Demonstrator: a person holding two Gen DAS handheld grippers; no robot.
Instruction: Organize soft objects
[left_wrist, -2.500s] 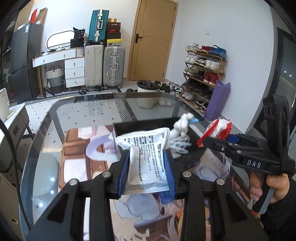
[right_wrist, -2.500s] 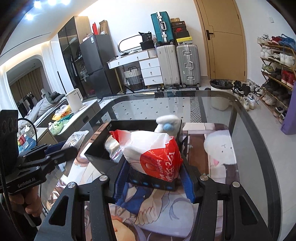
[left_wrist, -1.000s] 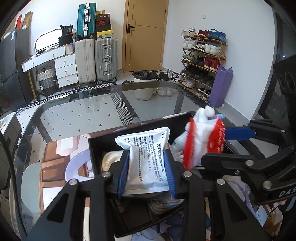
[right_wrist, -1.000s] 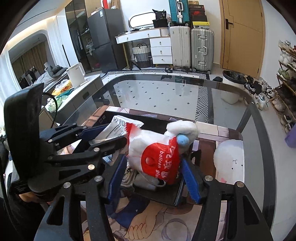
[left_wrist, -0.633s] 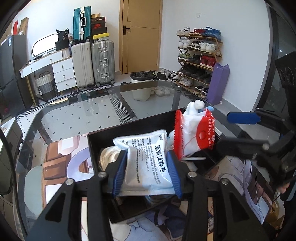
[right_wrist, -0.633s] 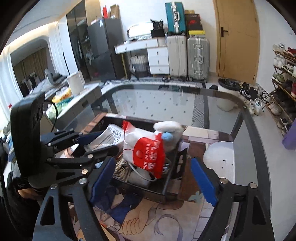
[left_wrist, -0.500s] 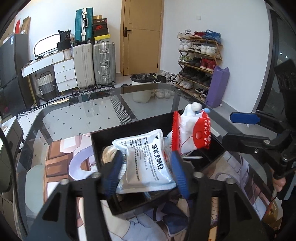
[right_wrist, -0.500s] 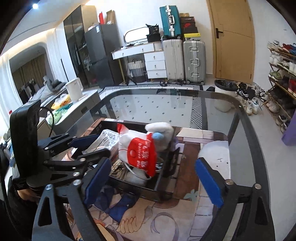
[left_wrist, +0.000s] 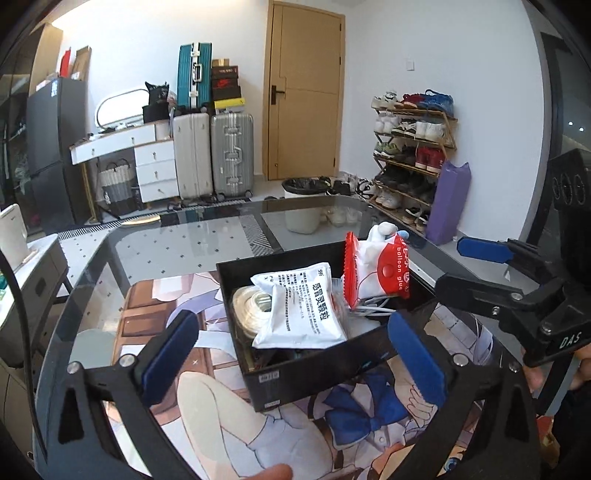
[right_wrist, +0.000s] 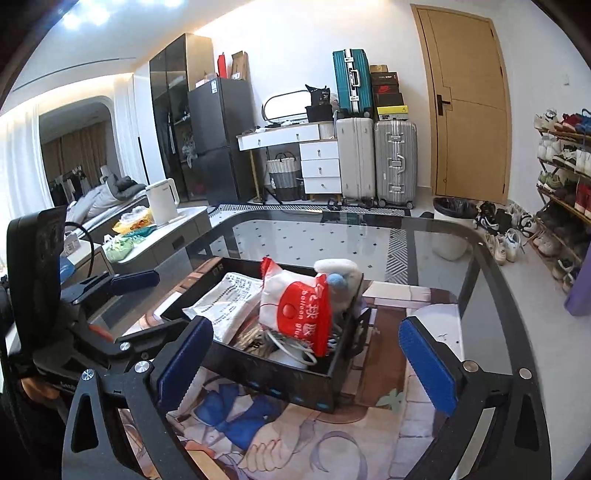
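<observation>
Black open-topped box (left_wrist: 325, 365) stood on a glass table (left_wrist: 177, 240), over a mat printed with a cartoon figure (left_wrist: 258, 424). Inside the box, leaning toward its left half: white sachet printed with black text (left_wrist: 301, 310). Just beside it on the right, propped upright: red-and-white packet marked "balloon glue" (left_wrist: 384, 273), with a white plush toy (right_wrist: 338, 273) behind it and white cord (right_wrist: 291, 345) below. Left gripper (left_wrist: 291, 354) hovered short of the box's near wall, blue pads (left_wrist: 170, 354) spreading wide and still opening, gripping nothing, touching neither sachet nor box. Right gripper (right_wrist: 306, 362) likewise spread and opening, near the box's right corner, clear of the packet.
</observation>
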